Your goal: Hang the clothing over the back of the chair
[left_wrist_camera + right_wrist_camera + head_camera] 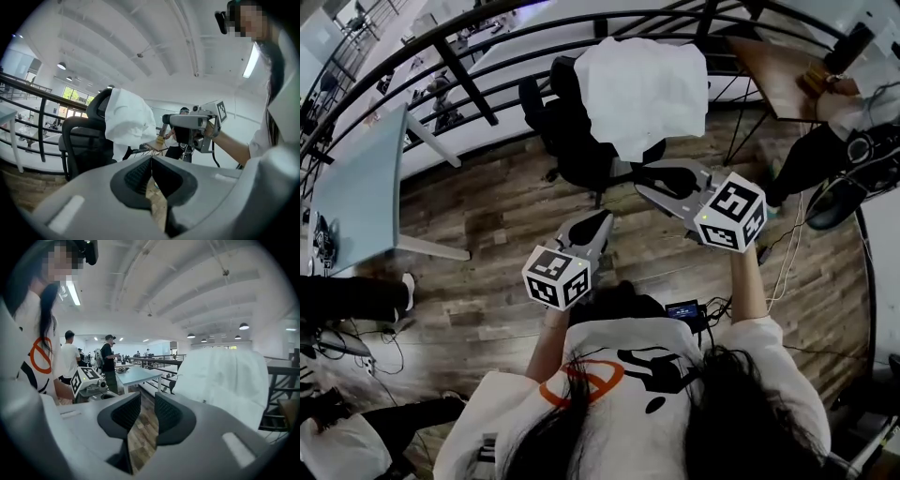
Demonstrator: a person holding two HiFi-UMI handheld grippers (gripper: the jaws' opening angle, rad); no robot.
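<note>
A white garment (642, 89) lies draped over the back of a black office chair (572, 141) at the top middle of the head view. It hangs down both sides of the backrest. My left gripper (598, 225) is held over the wood floor, short of the chair, jaws shut and empty. My right gripper (652, 180) floats just below the chair seat with a narrow gap between its jaws and nothing in it. The left gripper view shows the garment (127, 119) on the chair (82, 140) beyond the shut pads (151, 161). The garment (225, 380) fills the right of the right gripper view, past the jaws (147, 406).
A grey table (356, 183) stands at the left and a dark railing (487, 56) runs behind the chair. A wooden table (778, 75) and a seated person (844, 141) are at the right, with cables (787, 244) on the floor. Other people (108, 359) stand farther off.
</note>
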